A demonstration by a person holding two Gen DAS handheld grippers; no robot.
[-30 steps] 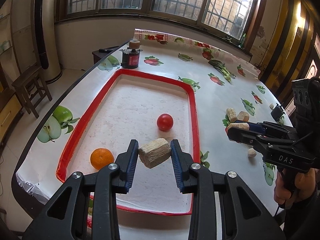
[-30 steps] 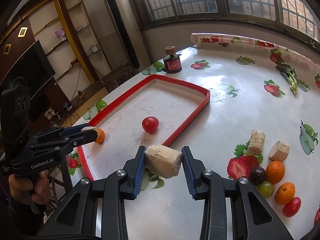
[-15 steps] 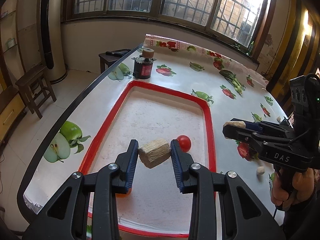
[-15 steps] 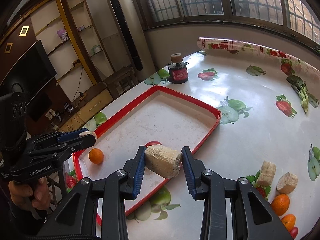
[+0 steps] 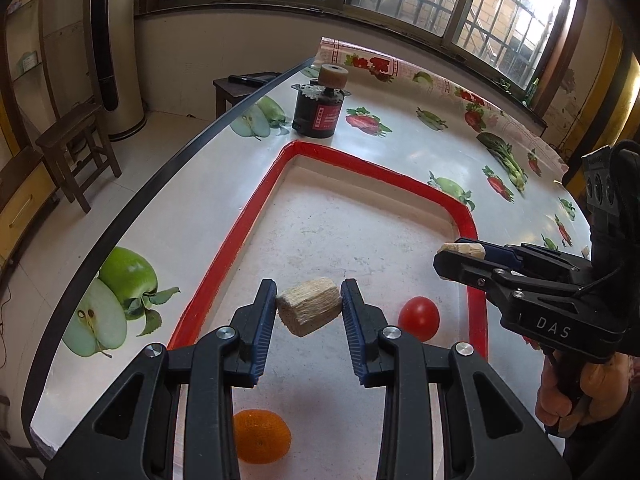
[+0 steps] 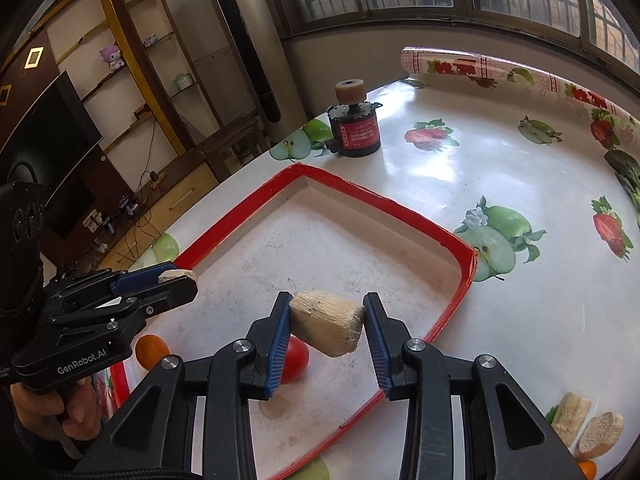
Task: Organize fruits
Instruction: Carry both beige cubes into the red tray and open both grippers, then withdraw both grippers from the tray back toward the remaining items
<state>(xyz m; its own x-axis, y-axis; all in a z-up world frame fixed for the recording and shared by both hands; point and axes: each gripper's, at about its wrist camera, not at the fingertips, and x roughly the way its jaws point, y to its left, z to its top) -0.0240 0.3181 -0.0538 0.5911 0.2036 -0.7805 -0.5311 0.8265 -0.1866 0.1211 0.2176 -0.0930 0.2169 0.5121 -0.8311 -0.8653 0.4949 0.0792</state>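
Left gripper: the black two-finger left gripper with blue ribbed pads (image 5: 309,312) is clamped on a pale, fibrous, cut sugarcane-like chunk (image 5: 310,311), held in the air above the tray; in the right wrist view it shows at the left edge (image 6: 176,280) with the chunk's end poking out

Right gripper: the black two-finger right gripper with blue pads (image 6: 326,326) grips a second beige fibrous chunk with a slanted cut face (image 6: 327,326), also above the tray; from the left wrist view it reaches in from the right (image 5: 460,254)

Tray: shallow rectangular tray with a red rim and speckled white floor (image 5: 362,162), lying on the table

Fruit in tray: a round red tomato (image 5: 419,318) sits near the right rim; a round orange tangerine (image 5: 262,436) lies at the near end, partly hidden by the left gripper

Fruit outside tray: two more beige fibrous chunks (image 6: 586,426) lie side by side on the cloth, well apart from the tray's right rim

Table: glossy white tablecloth printed with apples and strawberries (image 6: 460,160)

Beyond the tray: a small dark cylindrical motor with a red label and a tan wheel on top (image 5: 320,110) stands just past the far corner
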